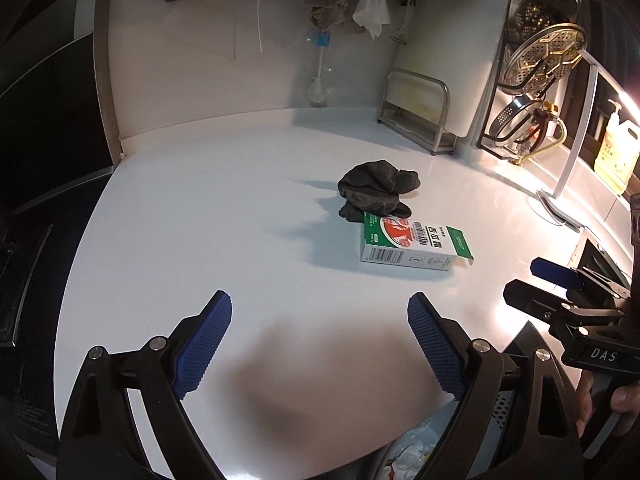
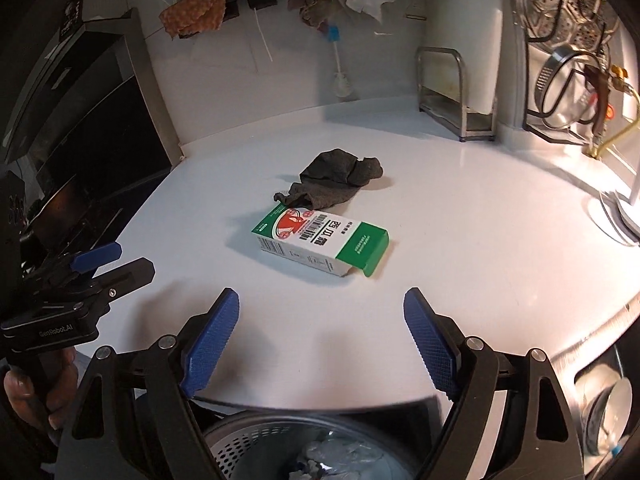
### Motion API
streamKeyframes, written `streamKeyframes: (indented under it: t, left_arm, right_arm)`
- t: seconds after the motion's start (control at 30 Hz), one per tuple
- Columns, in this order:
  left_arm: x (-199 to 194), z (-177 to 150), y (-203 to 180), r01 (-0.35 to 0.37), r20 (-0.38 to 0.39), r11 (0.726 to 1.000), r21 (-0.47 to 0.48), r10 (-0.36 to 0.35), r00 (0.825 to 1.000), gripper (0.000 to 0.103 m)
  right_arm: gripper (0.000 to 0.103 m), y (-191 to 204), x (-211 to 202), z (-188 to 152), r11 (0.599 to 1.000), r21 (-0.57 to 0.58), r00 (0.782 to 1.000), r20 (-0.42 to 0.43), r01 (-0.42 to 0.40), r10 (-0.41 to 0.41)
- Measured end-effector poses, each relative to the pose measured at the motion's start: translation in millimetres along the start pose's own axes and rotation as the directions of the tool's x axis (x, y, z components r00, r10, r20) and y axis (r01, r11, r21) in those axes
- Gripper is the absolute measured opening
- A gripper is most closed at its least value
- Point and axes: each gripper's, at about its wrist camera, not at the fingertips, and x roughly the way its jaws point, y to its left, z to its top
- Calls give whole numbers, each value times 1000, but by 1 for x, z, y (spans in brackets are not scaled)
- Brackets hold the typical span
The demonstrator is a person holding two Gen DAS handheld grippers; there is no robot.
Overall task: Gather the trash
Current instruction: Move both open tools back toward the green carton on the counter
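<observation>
A green and white carton [image 1: 412,246] [image 2: 320,242] lies flat in the middle of the white counter [image 1: 200,220] [image 2: 460,220], one end flap open. A crumpled dark cloth [image 1: 378,190] [image 2: 336,180] sits just behind it, touching its far end. My left gripper [image 1: 320,316] is open over the counter's near edge, short of the carton, nothing between its blue pads. My right gripper [image 2: 322,314] is open too and empty, with the carton ahead of it. Each gripper shows in the other's view, at the side [image 1: 560,288] [image 2: 104,264]. Under the near edge stands a perforated bin [image 2: 256,446] holding crumpled plastic [image 1: 412,452] [image 2: 340,456].
A metal rack [image 1: 420,116] [image 2: 452,92] with a white board stands at the back right. Strainers and lids hang on a wire rack [image 1: 536,64] [image 2: 572,60] at the right. Rags and a brush [image 1: 320,68] hang on the back wall. A dark appliance [image 2: 80,140] bounds the left.
</observation>
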Motion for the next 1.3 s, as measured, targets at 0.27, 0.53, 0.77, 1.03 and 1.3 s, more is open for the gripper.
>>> streamKeyframes:
  t: [0.27,0.53,0.77,1.03,1.3]
  left_arm:
    - [26,4,12,-27,-36,999,-33,25,999,88]
    - [30,9,20,-27,-30,998,-54,26,999,88]
    - [37,10,21,-28,-43,998,-60,25,999,88]
    - [39,11,22,-27,-45,998,-62,24,999,88]
    - [41,11,23,-30,-45,997,-66,27,999,88]
  right_arm:
    - [81,8,55,38,978,-204,997,-78,-38,23]
    - [82,10,100,49,952,-290,982,-184,-99,46]
    - [84,10,110,60,937,-327,977,-207,-124,57]
    - [84,17,111,64,904,-402,972,-228,-142,51]
    - [84,16,121,73,862,-434,936,-330,-263,120]
